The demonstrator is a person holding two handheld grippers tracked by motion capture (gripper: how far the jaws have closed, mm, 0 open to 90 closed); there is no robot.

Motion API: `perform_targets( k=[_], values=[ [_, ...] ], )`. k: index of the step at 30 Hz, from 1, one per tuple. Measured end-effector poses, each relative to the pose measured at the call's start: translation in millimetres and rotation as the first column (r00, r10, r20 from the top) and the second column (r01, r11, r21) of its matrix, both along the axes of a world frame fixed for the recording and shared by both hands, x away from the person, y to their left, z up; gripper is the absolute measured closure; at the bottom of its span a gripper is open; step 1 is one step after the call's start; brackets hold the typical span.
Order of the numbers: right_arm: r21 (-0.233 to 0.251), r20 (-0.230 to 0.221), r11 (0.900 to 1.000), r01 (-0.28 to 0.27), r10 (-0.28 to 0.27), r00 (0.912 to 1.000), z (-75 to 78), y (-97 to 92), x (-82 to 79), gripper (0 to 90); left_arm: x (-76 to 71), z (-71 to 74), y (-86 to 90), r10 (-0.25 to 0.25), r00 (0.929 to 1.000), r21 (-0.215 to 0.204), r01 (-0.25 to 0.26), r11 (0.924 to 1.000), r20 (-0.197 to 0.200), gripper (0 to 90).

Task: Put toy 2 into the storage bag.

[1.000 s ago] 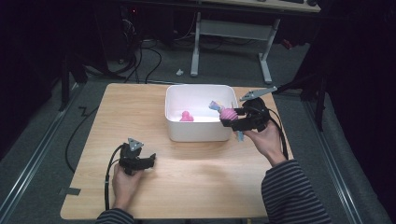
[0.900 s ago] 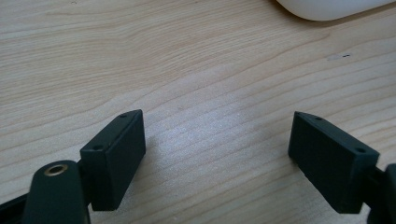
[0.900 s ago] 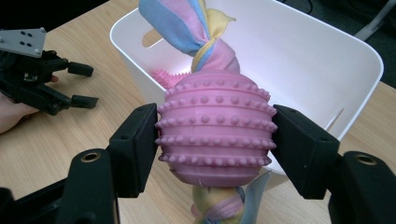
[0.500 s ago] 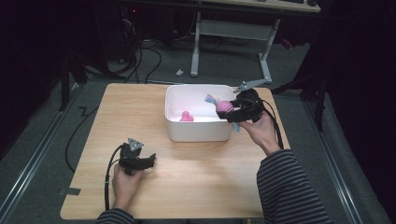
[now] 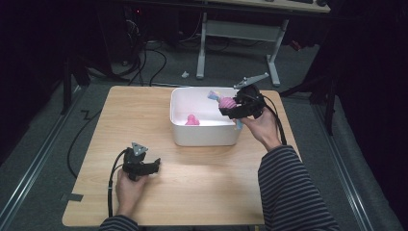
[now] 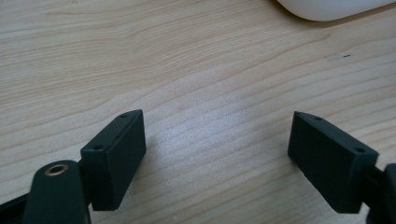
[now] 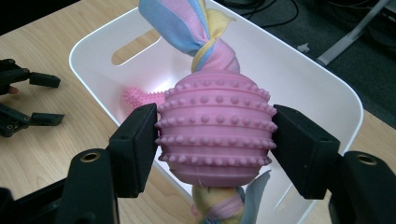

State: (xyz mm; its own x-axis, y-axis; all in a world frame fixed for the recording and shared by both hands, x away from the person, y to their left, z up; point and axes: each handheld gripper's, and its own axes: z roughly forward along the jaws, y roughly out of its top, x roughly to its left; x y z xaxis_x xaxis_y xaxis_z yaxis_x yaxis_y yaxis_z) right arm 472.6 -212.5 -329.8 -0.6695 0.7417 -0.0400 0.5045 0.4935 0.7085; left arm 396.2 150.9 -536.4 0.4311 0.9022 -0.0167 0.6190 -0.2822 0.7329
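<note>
Two grippers are at work on the wooden table [image 5: 202, 192]. The right gripper [image 5: 227, 107], upper right of centre in the high view, has its jaws pressed on either side of a pink knobbly ball [image 7: 215, 126] with a knotted pastel cloth [image 7: 187, 23] running through it. The ball hangs over the right-hand rim of the white tub [image 5: 204, 139], not yet down inside. In the right gripper view the ball sits in the middle of the frame with the tub's open inside behind it, and a second pink toy [image 7: 140, 97] lies on the tub floor at the left of centre.

The left gripper [image 5: 151, 166] rests low in the lower left of the high view, its jaws spread wide with nothing but bare wood between them, as the left gripper view shows.

The step in hand looks like dropping the ball into the tub. To do it well, I would carry it further over the tub's inside so that both cloth tails clear the rim; the lower tail [image 7: 233, 200] dangles close to the near wall and could snag or drape over the edge. Lower the ball toward the bare floor beside the other toy before letting go, so it doesn't bounce out.
</note>
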Motion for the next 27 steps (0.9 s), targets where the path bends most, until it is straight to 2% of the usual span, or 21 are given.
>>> perform_targets(
  k=[6, 8, 14, 20, 27],
  values=[
    [0.010, -0.018, 0.9999, 0.011, -0.011, 0.9998, -6.9, 5.2, 10.1, 34.2, 0.0, 0.0, 0.0, 0.000, 1.0000, 0.001, 0.000, 1.0000, 0.000, 19.5],
    [-0.002, -0.015, 1.0000, 0.006, -0.006, 0.9999, -10.0, 7.6, 13.0, 34.2, 0.0, 0.0, 0.1, 0.001, 1.0000, 0.000, -0.001, 1.0000, 0.000, 19.5],
    [-0.017, -0.042, 0.9998, -0.010, 0.009, 0.9991, -21.7, 16.0, 20.0, 34.1, 0.0, 0.0, 0.1, 0.001, 1.0000, 0.001, -0.001, 1.0000, 0.001, 19.7],
    [-0.043, -0.069, 0.9985, -0.033, 0.030, 0.9972, -32.9, 25.2, 22.8, 33.9, 0.0, 0.0, 0.1, 0.001, 1.0000, 0.000, -0.001, 1.0000, 0.001, 19.8],
    [-0.040, -0.104, 0.9971, -0.064, 0.060, 0.9927, -42.1, 29.9, 21.5, 33.8, -0.1, 0.0, 0.1, 0.002, 1.0000, 0.000, -0.002, 1.0000, 0.001, 19.8]
  ],
)
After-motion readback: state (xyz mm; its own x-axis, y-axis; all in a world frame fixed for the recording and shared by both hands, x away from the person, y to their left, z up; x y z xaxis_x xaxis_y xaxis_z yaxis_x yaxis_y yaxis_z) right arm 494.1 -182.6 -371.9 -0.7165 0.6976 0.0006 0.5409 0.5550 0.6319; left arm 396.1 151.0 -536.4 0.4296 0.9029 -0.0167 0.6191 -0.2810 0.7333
